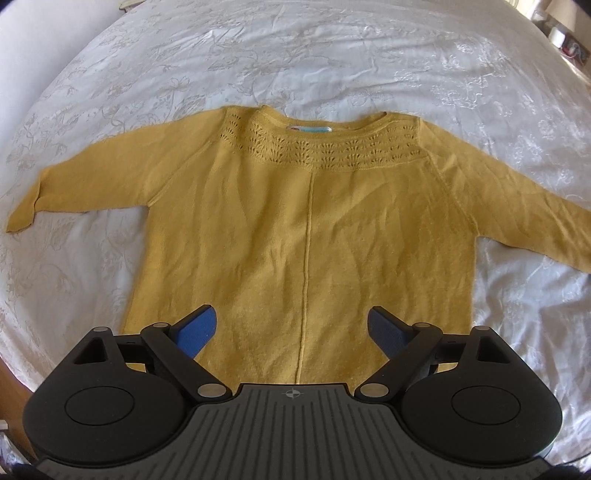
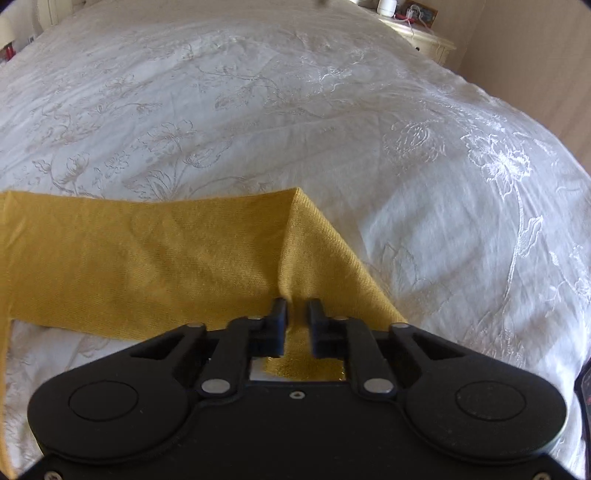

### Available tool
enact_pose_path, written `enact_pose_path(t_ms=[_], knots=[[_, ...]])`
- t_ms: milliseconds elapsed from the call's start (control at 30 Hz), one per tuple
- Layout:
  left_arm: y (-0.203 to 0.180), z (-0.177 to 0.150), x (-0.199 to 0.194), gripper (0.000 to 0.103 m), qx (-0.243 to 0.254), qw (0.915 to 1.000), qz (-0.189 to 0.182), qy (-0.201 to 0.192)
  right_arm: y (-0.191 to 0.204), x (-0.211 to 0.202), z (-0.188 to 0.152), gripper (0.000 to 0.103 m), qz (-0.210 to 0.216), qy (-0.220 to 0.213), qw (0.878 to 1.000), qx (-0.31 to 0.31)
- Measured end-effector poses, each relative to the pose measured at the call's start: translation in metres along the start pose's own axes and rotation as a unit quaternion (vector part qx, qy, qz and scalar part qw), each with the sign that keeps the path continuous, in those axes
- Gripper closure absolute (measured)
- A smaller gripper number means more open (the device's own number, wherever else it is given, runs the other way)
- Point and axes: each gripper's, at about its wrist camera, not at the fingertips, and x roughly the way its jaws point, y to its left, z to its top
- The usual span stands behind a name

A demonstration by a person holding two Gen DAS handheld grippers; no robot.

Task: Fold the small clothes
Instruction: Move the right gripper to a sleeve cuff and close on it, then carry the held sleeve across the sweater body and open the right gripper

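A mustard-yellow knit sweater [image 1: 303, 221] lies flat on the white bedspread [image 1: 295, 55], neckline away from me, both sleeves spread out to the sides. My left gripper [image 1: 291, 325] is open and empty, hovering over the sweater's bottom hem, its blue pads either side of the centre seam. My right gripper [image 2: 296, 314] is shut on the end of the sweater's right sleeve [image 2: 184, 258], which is pinched between the pads and bends up at the cuff.
The embroidered white bedspread [image 2: 332, 110] covers the whole bed around the sweater. A cream nightstand [image 2: 424, 33] with small items stands at the far right corner. The wooden bed edge [image 1: 11, 387] shows at the lower left.
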Motion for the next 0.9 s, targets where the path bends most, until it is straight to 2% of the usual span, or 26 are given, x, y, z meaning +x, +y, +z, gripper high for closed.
enact_pose_path(t_ms=[267,333,367,467,500,533,567,600,667,733,833,900], knots=[[0.013,0.0,0.005,0.013,-0.01,0.9998,-0.014,-0.001,-0.003,-0.048,0.018,0.092,0.116,-0.031,0.99,0.08],[0.017,0.0,0.005,0.013,-0.008,0.9998,-0.02,-0.006,0.008,-0.059,0.024,0.092,0.122,-0.041,0.989,0.073],[0.019,0.0,0.005,0.013,-0.007,0.9997,-0.023,-0.008,0.014,-0.064,0.027,0.091,0.11,-0.047,0.991,0.065],[0.028,-0.001,0.005,0.013,-0.002,0.9992,-0.035,-0.019,0.026,-0.07,0.022,0.072,0.063,-0.077,0.995,0.028],[0.031,-0.001,0.005,0.014,-0.001,0.999,-0.038,-0.023,0.027,-0.069,0.017,0.058,0.06,-0.077,0.995,0.033],[0.034,-0.001,0.006,0.016,0.0,0.9989,-0.04,-0.026,0.026,-0.067,0.013,0.05,0.059,-0.07,0.995,0.046],[0.037,-0.001,0.005,0.018,0.001,0.9987,-0.039,-0.034,0.025,-0.064,0.007,0.035,0.06,-0.066,0.994,0.058],[0.04,-0.001,0.004,0.022,0.002,0.9984,-0.036,-0.043,0.024,-0.063,0.001,0.025,0.063,-0.066,0.994,0.062],[0.044,-0.001,-0.001,0.023,0.001,0.9975,-0.031,-0.064,0.027,-0.061,-0.011,0.023,0.043,-0.06,0.996,0.049],[0.047,-0.001,-0.006,0.023,-0.002,0.9953,-0.033,-0.091,0.031,-0.059,-0.021,0.022,-0.005,-0.057,0.998,0.026],[0.044,-0.002,-0.014,0.022,0.001,0.992,-0.036,-0.121,0.027,-0.052,-0.029,0.025,-0.022,-0.036,0.999,-0.015],[0.039,-0.002,-0.017,0.022,0.004,0.9913,-0.031,-0.128,0.025,-0.047,-0.032,0.041,-0.023,-0.032,0.998,-0.05]])
